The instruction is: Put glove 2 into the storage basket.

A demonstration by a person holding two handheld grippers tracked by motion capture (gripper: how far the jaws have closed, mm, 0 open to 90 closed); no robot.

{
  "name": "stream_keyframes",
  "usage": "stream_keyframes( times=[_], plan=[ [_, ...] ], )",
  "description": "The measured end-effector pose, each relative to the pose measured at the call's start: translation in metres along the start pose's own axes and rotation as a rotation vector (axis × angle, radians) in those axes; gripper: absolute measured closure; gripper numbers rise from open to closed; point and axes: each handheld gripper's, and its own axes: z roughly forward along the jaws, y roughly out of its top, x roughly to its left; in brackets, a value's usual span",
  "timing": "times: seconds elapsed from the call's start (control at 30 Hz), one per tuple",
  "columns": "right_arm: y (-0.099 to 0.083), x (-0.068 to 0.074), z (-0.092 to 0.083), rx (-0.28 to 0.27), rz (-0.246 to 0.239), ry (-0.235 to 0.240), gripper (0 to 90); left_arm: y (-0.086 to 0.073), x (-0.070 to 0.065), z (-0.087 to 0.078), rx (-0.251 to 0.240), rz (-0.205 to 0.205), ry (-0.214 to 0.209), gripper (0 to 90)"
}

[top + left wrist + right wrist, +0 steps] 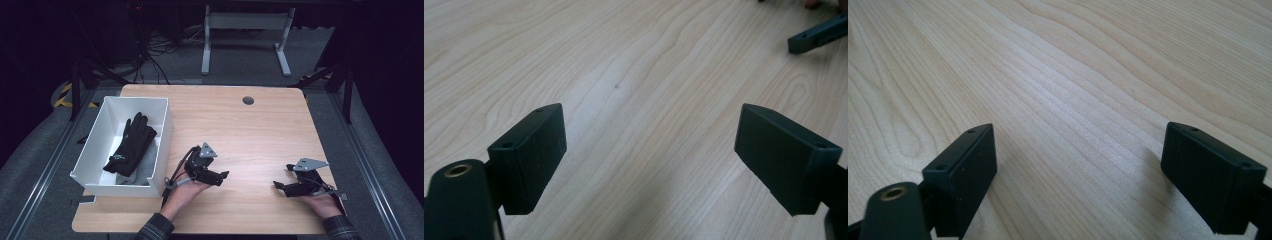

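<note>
Two plaid sleeves enter at the near table (pixel 250 125) edge. At far left, a white bin (pixel 95 142) holds a black glove (pixel 131 145). Just right of the bin, the left gripper (pixel 224 175) sits low over bare wood, jaws wide apart and empty. Well to its right, the right gripper (pixel 278 186) points toward it, jaws also apart, gripping nothing.

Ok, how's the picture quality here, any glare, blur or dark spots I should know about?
High view: the table is evenly lit, the room behind falls into near black, and the black glove in the white bin shows little detail. Left gripper view: the wood is sharp, the near jaws slightly soft. Right gripper view: a pale sheen runs across the grain, and the right-hand jaw casts a soft shadow.
</note>
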Motion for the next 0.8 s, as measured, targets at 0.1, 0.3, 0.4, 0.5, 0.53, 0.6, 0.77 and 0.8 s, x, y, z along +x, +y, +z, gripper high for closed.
stream_keyframes(
  times=[0.1, 0.3, 0.4, 0.5, 0.53, 0.6, 0.77, 0.8],
  plan=[
    [0.0, 0.0, 0.0, -0.001, 0.0, 0.002, 15.1, -0.006, -0.002, 0.006, 0.014, 0.008, -0.001, 13.5],
    [0.0, 0.0, 0.0, -0.001, 0.0, 0.002, 15.0, -0.016, -0.004, 0.013, 0.046, 0.018, 0.004, 12.0],
    [0.0, 0.0, 0.0, 0.0, 0.0, 0.0, 15.0, -0.018, -0.003, 0.014, 0.047, 0.017, 0.012, 11.7],
    [0.0, 0.0, 0.0, 0.0, 0.0, 0.0, 15.0, -0.021, -0.003, 0.015, 0.046, 0.029, 0.025, 11.5],
    [0.0, 0.0, 0.0, 0.0, 0.0, 0.0, 15.0, -0.022, -0.003, 0.016, 0.048, 0.031, 0.025, 10.8],
    [0.0, 0.0, 0.0, -0.001, 0.001, 0.001, 15.0, -0.023, -0.004, 0.018, 0.059, 0.045, 0.028, 9.2],
    [0.0, 0.0, 0.0, -0.002, 0.001, 0.001, 15.0, -0.025, -0.005, 0.024, 0.086, 0.071, 0.029, 3.6],
    [0.0, 0.0, 0.0, -0.002, 0.001, 0.001, 15.0, -0.025, -0.006, 0.025, 0.086, 0.082, 0.034, 3.0]
  ],
)
